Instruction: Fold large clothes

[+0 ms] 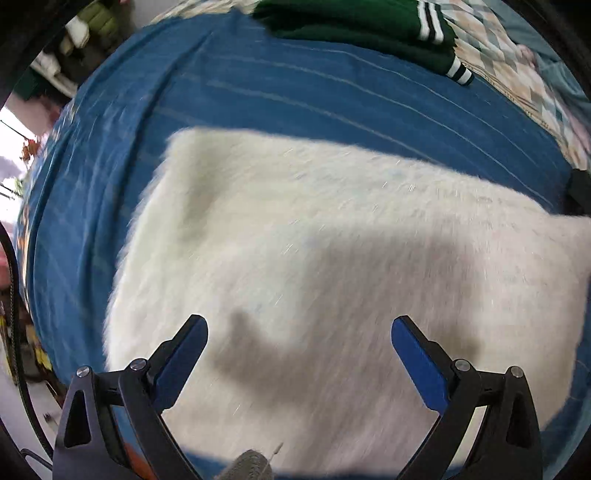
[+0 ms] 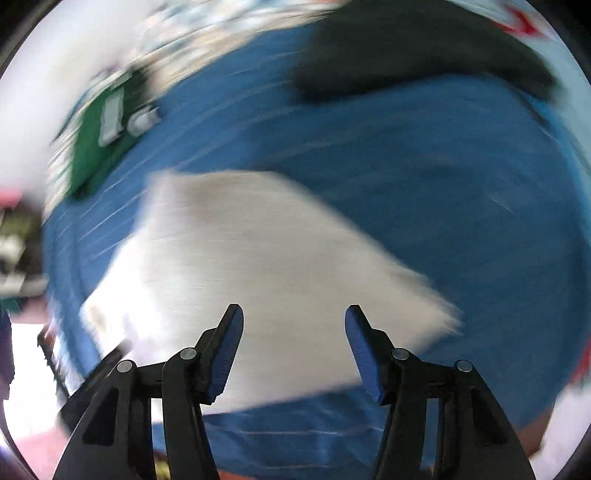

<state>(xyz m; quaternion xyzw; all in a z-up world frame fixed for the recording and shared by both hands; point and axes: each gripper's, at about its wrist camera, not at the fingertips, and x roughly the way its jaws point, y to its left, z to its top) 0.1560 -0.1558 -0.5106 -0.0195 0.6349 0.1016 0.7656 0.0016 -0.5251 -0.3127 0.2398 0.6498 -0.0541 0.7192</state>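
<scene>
One white fluffy garment (image 1: 314, 266) fills the middle and lower part of the left wrist view, lying flat as a rough rectangle on the blue bedspread (image 1: 258, 85). We judge it already folded at least once, since the edges read straight and no sleeves stick out, though blur hides any seams. In the right wrist view the same white garment (image 2: 258, 266) sits center-left, heavily smeared.

The left gripper (image 1: 299, 332) hovers over the near part of the garment, fingers spread wide, nothing between them; its shadow falls on the fleece just below. The right gripper (image 2: 293, 325) is likewise over the garment's near edge, fingers apart, holding nothing. We cannot tell if either touches the fabric. Both being empty and above the cloth suggests a gap between grasps, probably ahead of another fold or a smoothing pass.

Further out: one green garment with white-striped cuffs (image 1: 369, 29) lies folded at the top of the left view, well apart from the white one, likely set aside as done. One dark garment (image 2: 413, 51) shows at the upper right of the right view, too blurred to identify. A patchwork quilt (image 1: 517, 62) runs along the upper right. Count: three garments, two grippers.
</scene>
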